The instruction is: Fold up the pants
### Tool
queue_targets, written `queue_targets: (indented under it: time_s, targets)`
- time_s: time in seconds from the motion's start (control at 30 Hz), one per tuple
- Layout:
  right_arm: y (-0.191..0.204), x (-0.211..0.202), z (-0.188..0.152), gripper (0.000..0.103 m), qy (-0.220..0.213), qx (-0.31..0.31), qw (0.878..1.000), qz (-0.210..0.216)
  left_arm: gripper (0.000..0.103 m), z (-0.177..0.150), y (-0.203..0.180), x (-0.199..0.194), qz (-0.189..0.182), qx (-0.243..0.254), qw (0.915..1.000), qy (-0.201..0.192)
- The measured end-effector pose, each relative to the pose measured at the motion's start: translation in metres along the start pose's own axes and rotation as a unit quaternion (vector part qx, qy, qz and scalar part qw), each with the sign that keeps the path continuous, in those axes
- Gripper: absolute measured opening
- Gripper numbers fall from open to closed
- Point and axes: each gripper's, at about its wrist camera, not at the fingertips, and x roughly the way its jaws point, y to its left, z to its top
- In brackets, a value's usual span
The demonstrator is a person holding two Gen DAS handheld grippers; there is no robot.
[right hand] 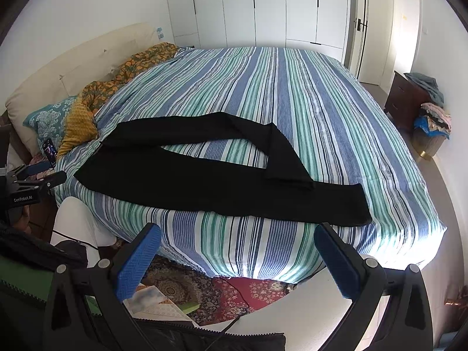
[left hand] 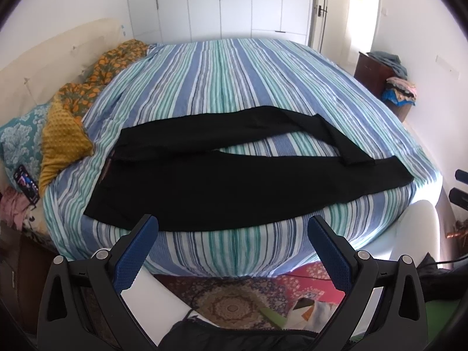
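Black pants (left hand: 222,181) lie spread flat near the front edge of the striped bed (left hand: 234,82), waistband to the left, legs to the right. The far leg bends back over the near leg's end. They also show in the right wrist view (right hand: 204,178). My left gripper (left hand: 232,234) is open and empty, held just in front of the bed edge below the pants' waist part. My right gripper (right hand: 238,242) is open and empty, in front of the bed edge below the near leg. The left gripper (right hand: 38,180) also shows at the left edge of the right wrist view.
Pillows and a flowered blanket (left hand: 87,87) lie at the headboard on the left, with a phone (left hand: 26,184) beside them. A patterned rug (left hand: 234,301) and loose items lie on the floor below. A dresser (right hand: 409,99) and clothes basket (right hand: 433,134) stand right.
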Motion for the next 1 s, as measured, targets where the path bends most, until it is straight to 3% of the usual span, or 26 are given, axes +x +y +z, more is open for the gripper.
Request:
queue_targets:
  time_s: [1.0]
  targets:
    - [0.010, 0.004, 0.012, 0.103, -0.004, -0.020, 1.000, -0.019, 0.102, 0.005, -0.003, 0.002, -0.006, -0.005, 0.9999, 0.007]
